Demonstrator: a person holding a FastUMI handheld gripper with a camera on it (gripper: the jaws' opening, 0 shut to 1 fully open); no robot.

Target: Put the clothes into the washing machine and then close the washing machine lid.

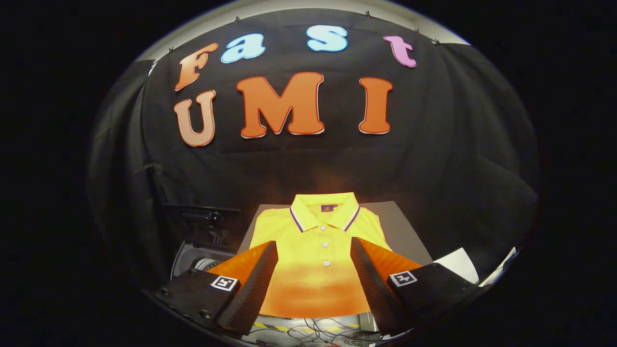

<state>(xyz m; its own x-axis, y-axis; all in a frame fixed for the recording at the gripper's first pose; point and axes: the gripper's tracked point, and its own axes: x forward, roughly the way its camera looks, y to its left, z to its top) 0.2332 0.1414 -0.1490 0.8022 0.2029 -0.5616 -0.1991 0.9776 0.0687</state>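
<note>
Between spread fingers of gripper [313, 270], holding nothing: one yellow polo shirt [315, 241], folded flat on grey board [409, 231], collar away, easy to pinch. Three buttons visible. Left of board, lower: one washing machine [202, 255], lid [200, 217] apparently raised, ready for loading. White sheets [460, 265] right, count unclear.

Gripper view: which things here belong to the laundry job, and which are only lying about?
For the job:
- yellow polo shirt, folded flat on the grey board
- washing machine, lid up, beside the board
- gripper, open, fingers apart over the shirt

Lying about:
- white paper past the board
- cables below the shirt
</note>
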